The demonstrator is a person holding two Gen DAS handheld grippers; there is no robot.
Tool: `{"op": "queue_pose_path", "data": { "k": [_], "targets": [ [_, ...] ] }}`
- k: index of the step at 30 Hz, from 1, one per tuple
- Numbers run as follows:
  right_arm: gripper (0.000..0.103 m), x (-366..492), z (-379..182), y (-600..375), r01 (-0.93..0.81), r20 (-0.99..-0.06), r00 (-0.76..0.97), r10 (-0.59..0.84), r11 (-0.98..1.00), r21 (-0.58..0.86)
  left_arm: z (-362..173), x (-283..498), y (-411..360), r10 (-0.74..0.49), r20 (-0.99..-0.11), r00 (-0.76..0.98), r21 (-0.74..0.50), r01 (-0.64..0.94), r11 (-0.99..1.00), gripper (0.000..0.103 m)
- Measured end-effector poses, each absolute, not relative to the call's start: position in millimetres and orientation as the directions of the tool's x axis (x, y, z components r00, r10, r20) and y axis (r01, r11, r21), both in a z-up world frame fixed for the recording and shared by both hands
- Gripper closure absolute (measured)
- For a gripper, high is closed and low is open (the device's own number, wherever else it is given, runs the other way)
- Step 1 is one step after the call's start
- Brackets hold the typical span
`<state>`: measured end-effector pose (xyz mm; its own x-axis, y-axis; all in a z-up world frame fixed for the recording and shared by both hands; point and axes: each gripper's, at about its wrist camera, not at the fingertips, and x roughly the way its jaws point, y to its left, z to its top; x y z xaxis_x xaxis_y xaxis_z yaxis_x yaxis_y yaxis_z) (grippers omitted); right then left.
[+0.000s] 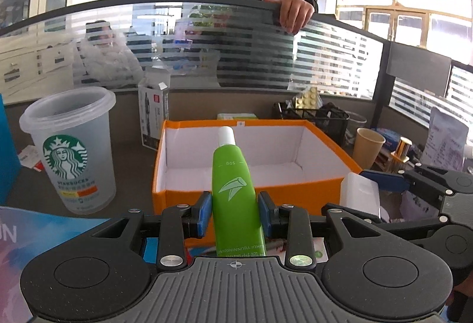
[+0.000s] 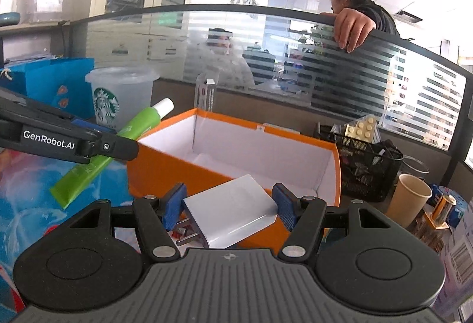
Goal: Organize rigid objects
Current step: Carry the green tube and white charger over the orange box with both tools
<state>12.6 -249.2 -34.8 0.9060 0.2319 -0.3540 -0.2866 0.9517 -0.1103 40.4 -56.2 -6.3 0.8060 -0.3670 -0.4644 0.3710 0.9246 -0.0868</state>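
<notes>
Tubes: I count one, a green squeeze tube with a white cap [image 1: 233,184], clenched between the blue pads of my left hand-held gripper [image 1: 235,212]; cap pointing away from me, a pale leaf-like logo on its body, its flat crimped end toward the camera; it hangs just before the near wall of the one open orange cardboard box with a white lining [image 1: 322,133], and nothing lies inside the part of the box I can see. Chargers: one, a white rectangular plug adapter with metal prongs [image 2: 233,210], grasped across its sides by my right hand-held gripper [image 2: 230,206]; it sits tilted, prongs toward the lower left, also held at the near edge of the box. Cups: two; a frosted translucent plastic cup with a green mermaid logo [image 1: 69,151] standing upright on the worktop [image 1: 130,157] to the left of the box, and a brown paper cup [image 1: 368,147] upright to the right. Baskets: one black wire mesh basket [image 1: 328,119] behind the box's right corner, with a blister pack of pale tablets sticking up from it. Cartons: one tall white carton with an open flap [image 1: 153,107] behind the box's left corner. Beyond the striped glass partition [image 1: 207,36], two people; one rests a hand [image 1: 295,12] on its top rail.
</notes>
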Motion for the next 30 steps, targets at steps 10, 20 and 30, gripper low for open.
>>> {"op": "queue_pose_path", "data": {
  "k": [10, 20, 30],
  "targets": [
    [0.042, 40.5, -22.8, -255.2, -0.273, -0.325, 0.917, 0.231, 0.958, -0.090, 9.2, 72.3, -65.3, -0.374, -0.447, 0.813, -0.095, 0.372, 0.923, 0.071],
    [0.042, 70.4, -8.5, -260.9, -0.258, -0.304, 0.927, 0.219, 0.961, -0.095, 27.2, 109.4, -69.8, -0.382, -0.426, 0.820, -0.102, 0.376, 0.921, 0.071],
    [0.042, 99.7, 5.9, -266.7, -0.244, -0.282, 0.936, 0.211, 0.966, -0.088, 34.8, 140.2, -74.4, -0.384, -0.414, 0.825, -0.109, 0.374, 0.921, 0.074]
  ]
}}
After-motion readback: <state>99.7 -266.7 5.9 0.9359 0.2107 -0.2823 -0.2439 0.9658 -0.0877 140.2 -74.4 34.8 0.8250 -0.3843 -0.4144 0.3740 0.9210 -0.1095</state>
